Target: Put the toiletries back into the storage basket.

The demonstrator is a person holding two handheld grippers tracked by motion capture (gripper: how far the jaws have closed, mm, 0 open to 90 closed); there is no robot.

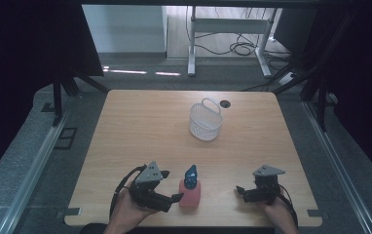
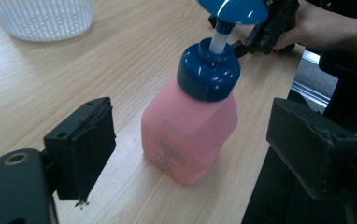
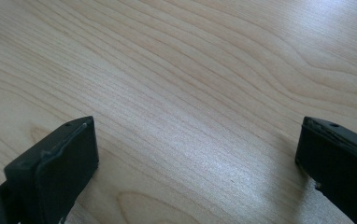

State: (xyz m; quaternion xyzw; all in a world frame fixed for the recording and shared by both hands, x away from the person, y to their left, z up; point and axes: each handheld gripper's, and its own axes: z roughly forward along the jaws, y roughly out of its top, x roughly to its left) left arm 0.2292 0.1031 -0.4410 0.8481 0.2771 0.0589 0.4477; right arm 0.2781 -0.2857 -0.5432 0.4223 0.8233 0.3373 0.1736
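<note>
One pink bottle (image 2: pixel 188 135), blue pump (image 2: pixel 209 67), upright.

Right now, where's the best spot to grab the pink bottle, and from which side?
Probably the pink bottle by its body, below the blue cap. It stands upright and its flat sides suit the pads. The left gripper is open with the bottle between its jaws, so come level from there; the pump head looks too loose.
</note>
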